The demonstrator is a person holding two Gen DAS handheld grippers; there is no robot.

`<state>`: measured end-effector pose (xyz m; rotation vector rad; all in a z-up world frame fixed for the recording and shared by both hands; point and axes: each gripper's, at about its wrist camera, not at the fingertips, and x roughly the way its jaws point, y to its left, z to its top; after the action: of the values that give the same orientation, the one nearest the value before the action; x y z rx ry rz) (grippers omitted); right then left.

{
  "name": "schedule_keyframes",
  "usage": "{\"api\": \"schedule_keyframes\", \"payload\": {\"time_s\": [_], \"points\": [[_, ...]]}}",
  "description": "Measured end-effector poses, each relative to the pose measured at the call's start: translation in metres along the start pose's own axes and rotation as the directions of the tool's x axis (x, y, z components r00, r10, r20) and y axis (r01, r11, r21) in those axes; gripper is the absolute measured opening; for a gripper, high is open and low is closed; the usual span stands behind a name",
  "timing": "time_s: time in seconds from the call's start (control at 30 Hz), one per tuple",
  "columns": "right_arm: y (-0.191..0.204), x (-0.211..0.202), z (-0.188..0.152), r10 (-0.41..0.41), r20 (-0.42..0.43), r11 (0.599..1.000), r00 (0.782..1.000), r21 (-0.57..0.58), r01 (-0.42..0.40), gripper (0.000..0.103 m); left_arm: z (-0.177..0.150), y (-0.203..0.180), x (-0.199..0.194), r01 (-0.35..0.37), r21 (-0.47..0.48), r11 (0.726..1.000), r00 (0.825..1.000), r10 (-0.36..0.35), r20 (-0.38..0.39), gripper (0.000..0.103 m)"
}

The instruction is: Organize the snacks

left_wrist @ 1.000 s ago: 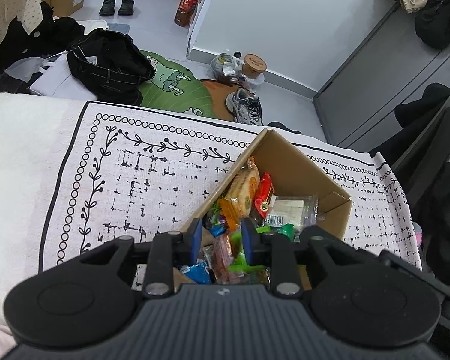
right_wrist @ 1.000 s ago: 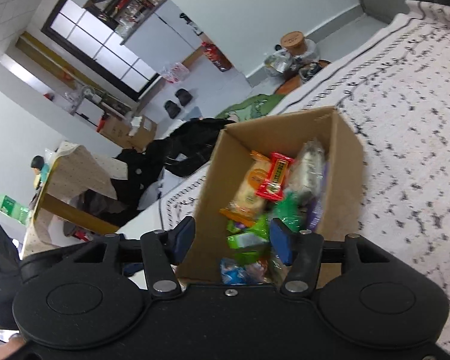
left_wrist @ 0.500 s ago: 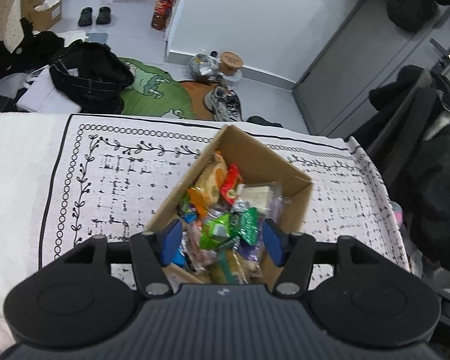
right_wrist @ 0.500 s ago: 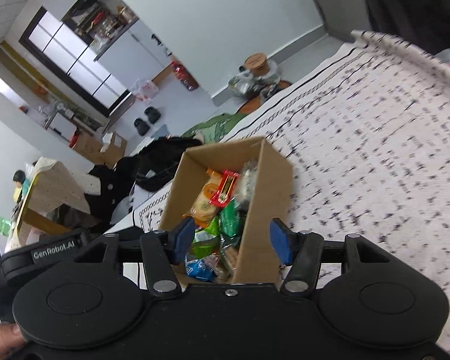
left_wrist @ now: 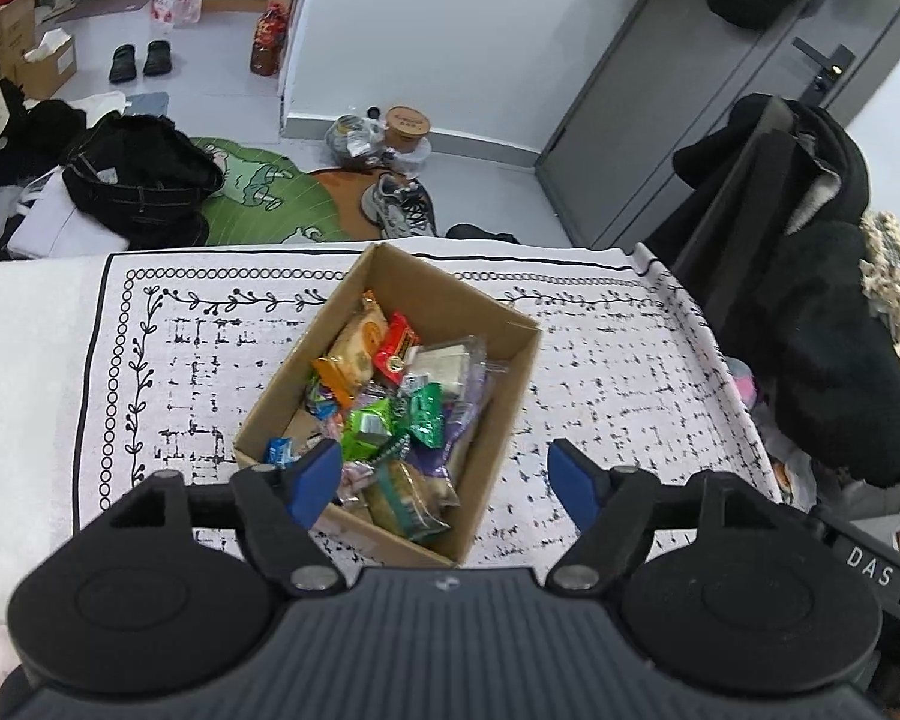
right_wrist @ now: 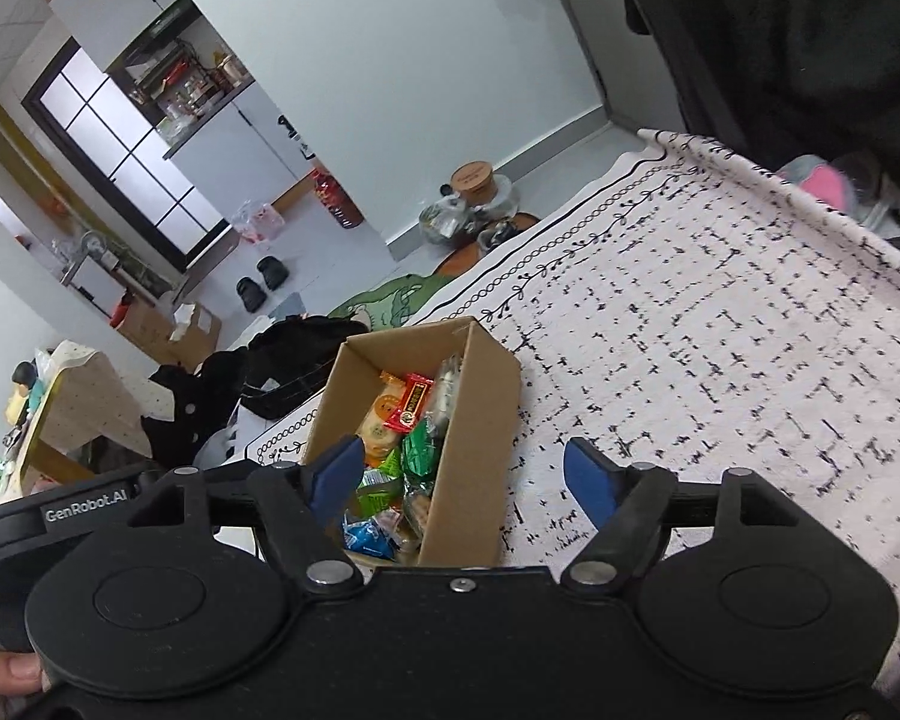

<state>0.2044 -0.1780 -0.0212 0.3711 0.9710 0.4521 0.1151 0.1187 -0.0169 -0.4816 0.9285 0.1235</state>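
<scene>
My left hand-held gripper (left_wrist: 444, 480) and right hand-held gripper (right_wrist: 462, 480), jaws just widened and empty, hover above the snack box (left_wrist: 498, 372) near the cloth's (left_wrist: 630, 372) far edge.

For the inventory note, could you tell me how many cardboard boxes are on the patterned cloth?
1: the open cardboard box holding wrapped snacks, on the cloth near its far edge.

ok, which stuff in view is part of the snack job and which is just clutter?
Job:
- brown cardboard box on the patterned white cloth
- wrapped snacks inside it
- left gripper, right gripper, both open, empty

Clutter:
- grey sneaker
- black slippers
- green floor mat
</scene>
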Motion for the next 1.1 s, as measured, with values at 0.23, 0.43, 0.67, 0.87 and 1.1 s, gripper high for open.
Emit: {"api": "schedule_keyframes", "payload": {"time_s": [0.23,0.43,0.67,0.87,1.1], "points": [[0.007,-0.023,-0.011,-0.043,0.047,0.999,0.998,-0.024,0.044,0.085,-0.011,-0.015,-0.027,0.028,0.049,0.998,0.999,-0.029,0.021,0.075],[0.008,-0.047,-0.024,-0.078,0.087,0.996,0.993,-0.029,0.081,0.097,-0.024,-0.02,-0.049,0.041,0.089,0.995,0.998,-0.044,0.04,0.08],[0.014,-0.065,-0.04,-0.139,0.112,0.987,0.984,-0.066,0.147,0.099,-0.041,-0.022,-0.067,0.042,0.13,0.991,0.998,-0.049,0.047,0.082],[0.017,-0.078,-0.054,-0.191,0.138,0.976,0.972,-0.074,0.202,0.103,-0.055,-0.023,-0.081,0.048,0.178,0.983,0.996,-0.06,0.062,0.086],[0.025,-0.09,-0.07,-0.238,0.18,0.96,0.954,-0.105,0.26,0.103,-0.066,-0.017,-0.094,0.038,0.244,0.969,0.994,-0.061,0.089,0.095]]}}
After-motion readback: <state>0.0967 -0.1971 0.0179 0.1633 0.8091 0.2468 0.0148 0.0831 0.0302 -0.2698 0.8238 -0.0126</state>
